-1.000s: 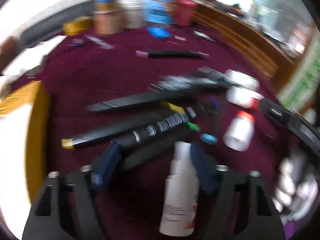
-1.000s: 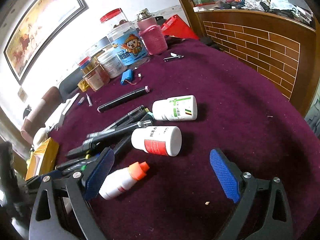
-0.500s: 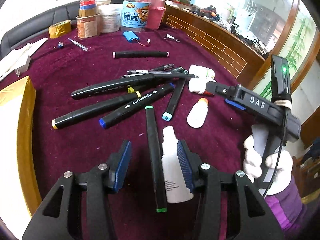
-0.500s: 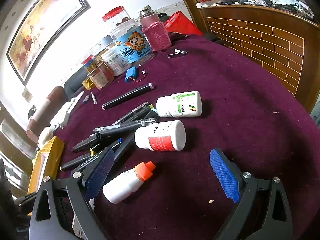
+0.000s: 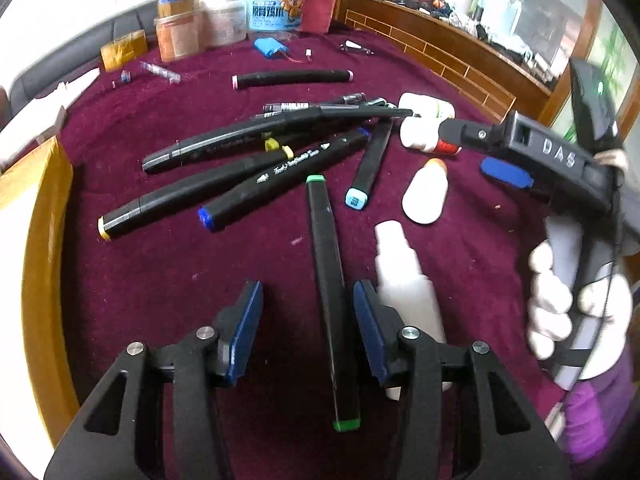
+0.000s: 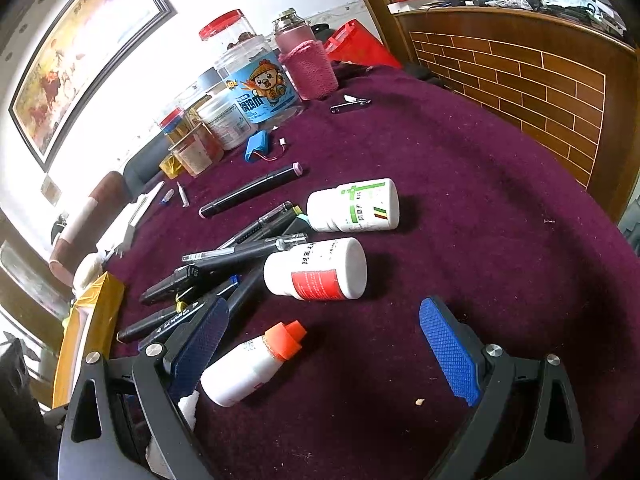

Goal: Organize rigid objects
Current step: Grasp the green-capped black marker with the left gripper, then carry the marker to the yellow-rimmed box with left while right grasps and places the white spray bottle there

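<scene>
My left gripper [image 5: 306, 328] is open, its jaws around a black marker with green ends [image 5: 330, 300] that lies on the maroon cloth. A white spray bottle [image 5: 404, 284] lies just outside the right finger. Several black markers [image 5: 248, 184] lie fanned ahead. My right gripper [image 6: 324, 352] is open and empty above the cloth; a small white bottle with an orange cap [image 6: 252, 362] lies between its fingers, near the left one. Two white pill bottles, one red-labelled [image 6: 316, 270] and one green-labelled [image 6: 354, 206], lie beyond it.
Jars and tubs [image 6: 244, 92] and a pink-sleeved flask [image 6: 306, 62] stand at the table's far edge. A blue battery pack [image 5: 270, 48], a lone black marker [image 5: 292, 78] and a yellow-edged box [image 5: 40, 240] at left also lie on the cloth. A wooden brick-pattern counter [image 6: 520, 80] borders the right.
My left gripper has shifted so the green-ended marker now lies between its jaws and the white spray bottle lies outside them. The right gripper has hardly moved.
</scene>
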Demonstrator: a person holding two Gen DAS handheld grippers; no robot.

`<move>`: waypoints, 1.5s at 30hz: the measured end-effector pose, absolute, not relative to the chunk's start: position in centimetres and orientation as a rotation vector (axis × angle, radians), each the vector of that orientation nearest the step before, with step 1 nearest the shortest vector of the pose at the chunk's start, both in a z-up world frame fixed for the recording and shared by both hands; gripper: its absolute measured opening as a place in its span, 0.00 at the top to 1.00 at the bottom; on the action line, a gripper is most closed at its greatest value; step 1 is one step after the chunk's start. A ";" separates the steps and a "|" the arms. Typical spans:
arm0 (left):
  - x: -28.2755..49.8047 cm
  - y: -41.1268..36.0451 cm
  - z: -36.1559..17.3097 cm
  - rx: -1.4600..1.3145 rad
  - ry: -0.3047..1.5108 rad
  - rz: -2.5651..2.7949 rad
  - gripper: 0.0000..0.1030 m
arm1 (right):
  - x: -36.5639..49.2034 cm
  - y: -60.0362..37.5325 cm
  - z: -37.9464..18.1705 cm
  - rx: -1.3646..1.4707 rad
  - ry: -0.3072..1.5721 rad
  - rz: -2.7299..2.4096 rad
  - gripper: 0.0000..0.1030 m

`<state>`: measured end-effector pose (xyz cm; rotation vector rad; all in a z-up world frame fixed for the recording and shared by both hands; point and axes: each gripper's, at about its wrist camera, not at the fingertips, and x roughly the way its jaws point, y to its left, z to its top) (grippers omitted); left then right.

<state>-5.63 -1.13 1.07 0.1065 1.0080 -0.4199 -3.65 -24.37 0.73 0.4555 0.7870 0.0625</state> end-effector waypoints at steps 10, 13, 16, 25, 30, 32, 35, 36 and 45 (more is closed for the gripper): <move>-6.1 -3.8 0.9 0.206 0.928 -0.386 0.89 | -3.5 -24.4 0.6 0.459 0.795 0.055 0.09; -6.7 -1.9 1.6 0.093 0.930 -0.439 0.89 | -3.5 -24.6 0.4 0.464 0.804 0.045 0.09; -7.7 0.5 2.8 -0.019 0.901 -0.468 0.89 | -3.4 -24.6 0.4 0.464 0.812 0.033 0.09; -12.0 7.3 6.5 -0.190 0.807 -0.504 0.88 | -8.0 -21.9 5.0 0.385 0.835 0.157 0.22; -12.9 10.2 6.8 -0.269 0.781 -0.497 0.88 | -9.1 -15.4 4.3 0.229 0.983 0.260 0.38; -13.1 11.3 6.8 -0.289 0.784 -0.488 0.88 | -8.9 -13.5 3.0 0.183 1.028 0.253 0.50; -13.8 13.2 6.9 -0.305 0.781 -0.460 0.88 | -8.3 -11.5 1.1 0.140 1.095 0.224 0.58; -13.9 13.8 7.0 -0.309 0.778 -0.451 0.88 | -8.4 -11.5 1.1 0.117 1.078 0.202 0.60; -13.2 20.3 8.4 -0.358 0.753 -0.369 0.88 | -9.0 -11.1 3.9 0.188 1.036 0.273 0.71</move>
